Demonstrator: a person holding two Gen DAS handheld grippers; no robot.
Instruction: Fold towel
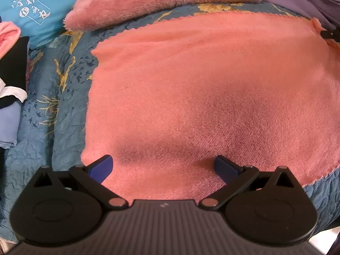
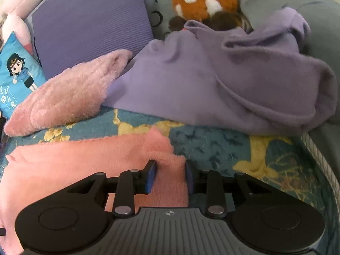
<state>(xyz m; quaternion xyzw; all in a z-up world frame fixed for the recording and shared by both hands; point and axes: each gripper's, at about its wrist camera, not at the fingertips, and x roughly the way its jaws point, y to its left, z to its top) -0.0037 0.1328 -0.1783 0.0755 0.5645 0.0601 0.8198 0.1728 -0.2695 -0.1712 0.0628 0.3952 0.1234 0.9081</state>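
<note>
A pink towel (image 1: 201, 97) lies spread flat on the blue flowered bedspread (image 1: 63, 110). My left gripper (image 1: 163, 167) hovers open over the towel's near edge, its blue pads (image 1: 102, 167) wide apart with nothing between them. My right gripper (image 2: 170, 176) is at the towel's far right corner (image 2: 167, 170), and the fabric fills the narrow gap between its pads. In the left wrist view the right gripper's black tip (image 1: 329, 34) shows at that raised corner (image 1: 317, 24).
A fluffy pink plush (image 2: 63, 97) and a crumpled purple blanket (image 2: 233, 85) lie just beyond the towel. A blue cartoon cushion (image 1: 36, 8), a purple mat (image 2: 89, 25) and a red panda plush (image 2: 201, 0) sit further back. Dark clothes (image 1: 10, 72) lie at the left.
</note>
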